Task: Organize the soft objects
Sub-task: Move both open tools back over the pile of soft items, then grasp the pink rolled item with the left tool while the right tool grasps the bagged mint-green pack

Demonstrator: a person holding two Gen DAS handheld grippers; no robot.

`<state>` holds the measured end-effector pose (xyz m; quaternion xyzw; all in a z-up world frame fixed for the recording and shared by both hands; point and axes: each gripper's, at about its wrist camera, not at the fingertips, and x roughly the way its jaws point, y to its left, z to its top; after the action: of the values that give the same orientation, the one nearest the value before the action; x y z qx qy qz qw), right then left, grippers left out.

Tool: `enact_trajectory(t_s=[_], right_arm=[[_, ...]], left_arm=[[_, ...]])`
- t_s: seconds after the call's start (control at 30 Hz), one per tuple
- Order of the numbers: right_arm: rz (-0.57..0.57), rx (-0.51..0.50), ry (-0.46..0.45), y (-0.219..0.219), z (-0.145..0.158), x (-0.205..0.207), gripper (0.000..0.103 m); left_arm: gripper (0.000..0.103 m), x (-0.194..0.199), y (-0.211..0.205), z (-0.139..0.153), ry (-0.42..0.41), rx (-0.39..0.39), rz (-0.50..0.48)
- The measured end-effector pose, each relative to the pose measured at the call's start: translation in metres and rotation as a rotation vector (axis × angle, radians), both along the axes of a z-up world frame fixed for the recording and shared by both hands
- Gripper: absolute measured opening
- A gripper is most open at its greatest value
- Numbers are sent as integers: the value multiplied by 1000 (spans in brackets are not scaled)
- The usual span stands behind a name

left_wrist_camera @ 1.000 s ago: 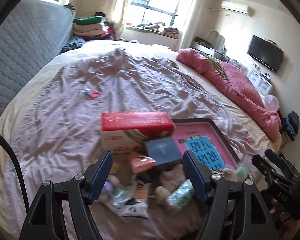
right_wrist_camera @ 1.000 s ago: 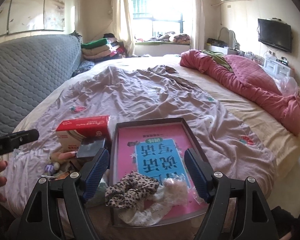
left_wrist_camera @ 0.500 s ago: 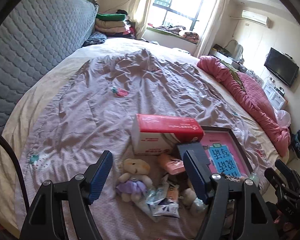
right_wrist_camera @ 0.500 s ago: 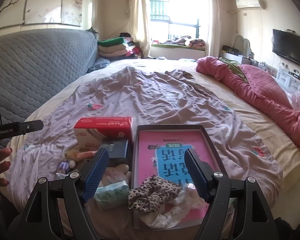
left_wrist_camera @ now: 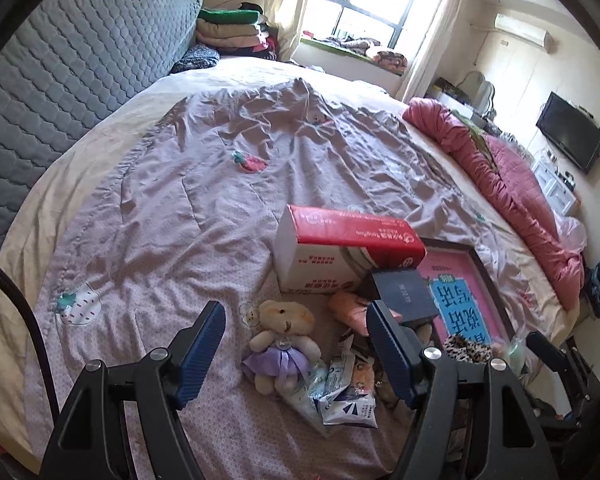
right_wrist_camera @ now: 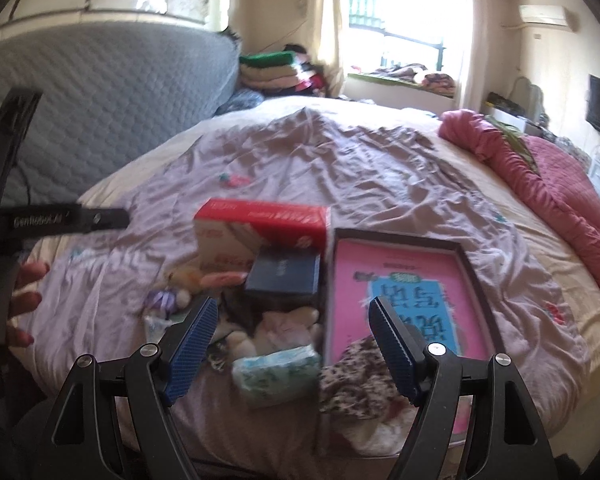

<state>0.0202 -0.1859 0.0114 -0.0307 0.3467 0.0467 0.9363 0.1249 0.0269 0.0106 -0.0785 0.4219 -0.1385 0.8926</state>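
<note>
A small teddy bear in a purple dress [left_wrist_camera: 281, 340] lies on the bed between my left gripper's [left_wrist_camera: 298, 354] open blue fingers. Plastic packets [left_wrist_camera: 340, 398] lie beside it. A dark-framed tray with a pink lining [right_wrist_camera: 404, 292] holds a leopard-print scrunchie [right_wrist_camera: 360, 376]. My right gripper [right_wrist_camera: 292, 354] is open and empty above a teal tissue pack [right_wrist_camera: 278, 372] and a white plush [right_wrist_camera: 288, 326]. The bear also shows in the right wrist view [right_wrist_camera: 176, 292], blurred.
A red and white tissue box [left_wrist_camera: 342, 254] and a dark blue box [left_wrist_camera: 404, 300] stand behind the pile. A pink quilt [left_wrist_camera: 520, 208] lies along the bed's right side. A grey padded headboard [left_wrist_camera: 72, 64] is on the left.
Both grippers have pulled back and swung left. The teddy bear came into the left wrist view and now lies between the left fingers. Both stay open and empty.
</note>
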Motion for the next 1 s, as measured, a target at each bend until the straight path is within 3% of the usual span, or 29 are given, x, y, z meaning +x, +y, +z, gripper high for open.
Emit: enact_trajectory(t_s=[0.4, 0.77, 1.0], right_arm=[[121, -64, 113, 25, -52, 9, 79], [87, -113, 157, 27, -78, 13, 79], [99, -210, 152, 35, -94, 17, 79]], left_arm=[[72, 4, -28, -25, 58, 20, -69], [72, 0, -64, -43, 88, 39, -146], [72, 3, -77, -53, 119, -3, -176]])
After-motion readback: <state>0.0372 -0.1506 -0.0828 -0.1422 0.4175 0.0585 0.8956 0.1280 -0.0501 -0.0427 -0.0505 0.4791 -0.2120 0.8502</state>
